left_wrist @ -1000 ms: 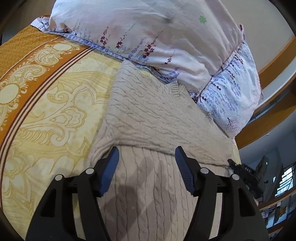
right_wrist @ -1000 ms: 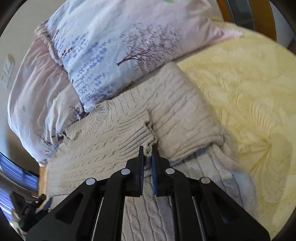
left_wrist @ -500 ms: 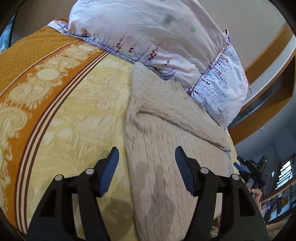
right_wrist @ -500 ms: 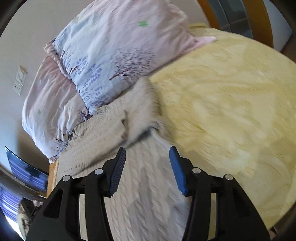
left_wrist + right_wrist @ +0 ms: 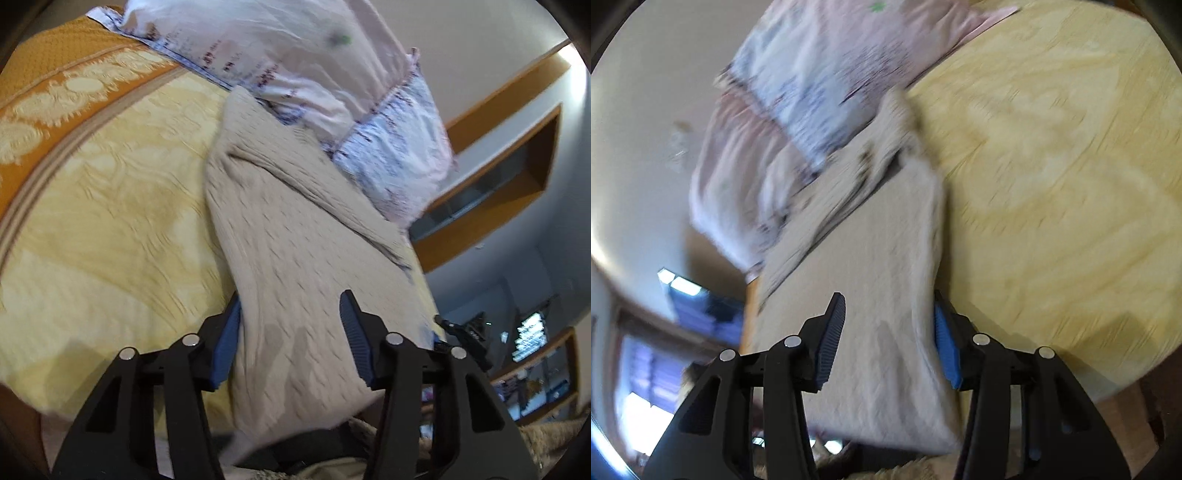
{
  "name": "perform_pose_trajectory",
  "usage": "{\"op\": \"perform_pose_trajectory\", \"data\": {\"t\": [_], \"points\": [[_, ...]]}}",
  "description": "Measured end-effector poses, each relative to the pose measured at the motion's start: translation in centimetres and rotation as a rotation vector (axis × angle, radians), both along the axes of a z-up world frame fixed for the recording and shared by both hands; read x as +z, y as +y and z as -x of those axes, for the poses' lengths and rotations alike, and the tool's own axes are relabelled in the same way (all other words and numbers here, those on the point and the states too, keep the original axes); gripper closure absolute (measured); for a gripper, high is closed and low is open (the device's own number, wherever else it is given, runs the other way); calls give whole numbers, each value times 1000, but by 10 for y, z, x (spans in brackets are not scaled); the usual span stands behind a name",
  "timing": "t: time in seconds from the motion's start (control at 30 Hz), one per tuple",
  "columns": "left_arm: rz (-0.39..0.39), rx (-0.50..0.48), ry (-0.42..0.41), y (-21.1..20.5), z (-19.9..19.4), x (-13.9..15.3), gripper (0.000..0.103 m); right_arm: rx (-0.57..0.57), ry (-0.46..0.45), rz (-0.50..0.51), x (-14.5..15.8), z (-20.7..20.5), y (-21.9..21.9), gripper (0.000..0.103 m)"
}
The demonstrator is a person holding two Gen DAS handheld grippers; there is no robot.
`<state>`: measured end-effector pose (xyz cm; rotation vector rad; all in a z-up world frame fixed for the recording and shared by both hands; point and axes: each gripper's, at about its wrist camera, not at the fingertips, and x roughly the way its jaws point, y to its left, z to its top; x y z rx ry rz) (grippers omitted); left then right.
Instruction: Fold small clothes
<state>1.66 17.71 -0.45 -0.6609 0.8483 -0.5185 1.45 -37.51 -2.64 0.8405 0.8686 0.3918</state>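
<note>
A beige cable-knit sweater (image 5: 295, 236) lies on the yellow bedspread (image 5: 110, 206), its sleeves folded across the top near the pillows. My left gripper (image 5: 291, 328) is open and straddles the sweater's lower left edge, the left finger beside the edge, the right finger over the knit. The sweater also shows in the right wrist view (image 5: 879, 280), blurred. My right gripper (image 5: 890, 325) is open and straddles the lower right edge, its right finger partly hidden behind the fabric. The hem hangs at the bed's near edge.
Two floral pillows (image 5: 295, 55) lie against the sweater's top; they also show in the right wrist view (image 5: 820, 74). The orange patterned band of the bedspread (image 5: 66, 74) runs at the left. A wooden wall shelf (image 5: 498, 177) is at the right.
My right gripper let go of the sleeve cuff and opened. Both grippers pulled back down the sweater to its lower corners, one at each side edge.
</note>
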Motion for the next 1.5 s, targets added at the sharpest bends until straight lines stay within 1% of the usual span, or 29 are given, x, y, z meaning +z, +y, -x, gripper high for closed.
{"op": "perform_pose_trajectory", "data": {"t": [0.07,0.13,0.17,0.27,0.33,0.4,0.47,0.57,0.7,0.8,0.87,0.93,1.0,1.03,1.07,1.1,1.17,1.27,1.3,1.37,1.4,1.43,1.5], "points": [[32,-21,-12,-1,10,-3,57,38,-26,-47,-1,12,-1,54],[55,-38,-29,-3,19,-4,59,73,-53,-85,-2,25,-1,54],[78,-50,-34,-2,25,-5,59,86,-61,-90,-2,30,-2,54],[142,-79,-40,-1,40,-11,59,127,-70,-63,-4,46,-3,54],[167,-97,-40,-2,49,-16,59,142,-55,-40,-9,54,-3,54],[181,-109,-35,-4,56,-21,59,150,-55,-41,-12,60,-4,55],[184,-122,-28,-6,60,-25,59,157,-34,-29,-17,63,-5,55],[163,-138,-23,-11,65,-28,59,175,10,3,-32,64,-2,55],[127,-151,-1,-18,66,-36,59,185,24,-12,-48,62,1,56],[91,-163,19,-24,67,-42,65,203,21,-14,-54,63,7,64],[83,-163,44,-26,64,-49,71,215,13,-14,-55,64,10,72],[67,-163,61,-27,62,-53,72,222,6,-12,-55,66,11,76],[0,-146,93,-29,59,-59,72,224,-1,-6,-54,66,14,82],[-18,-136,110,-28,59,-62,72,224,-5,-2,-54,67,14,86],[-6,-119,125,-24,58,-67,71,224,-11,2,-53,67,15,89],[24,-101,136,-19,58,-70,70,222,-12,3,-52,67,16,89],[80,-88,117,-12,58,-69,58,222,-9,-6,-53,65,16,89],[140,-103,80,-8,61,-65,57,221,6,-31,-57,62,15,88],[150,-110,77,-7,61,-64,60,222,6,-37,-57,62,15,88],[162,-141,80,-10,61,-65,88,236,-10,-37,-55,62,17,89],[159,-152,82,-11,60,-65,93,250,-23,-38,-53,64,19,90],[155,-165,74,-12,61,-64,94,274,-41,-41,-49,65,21,93],[159,-185,56,-16,63,-59,94,300,-75,-39,-39,67,25,93]]}}
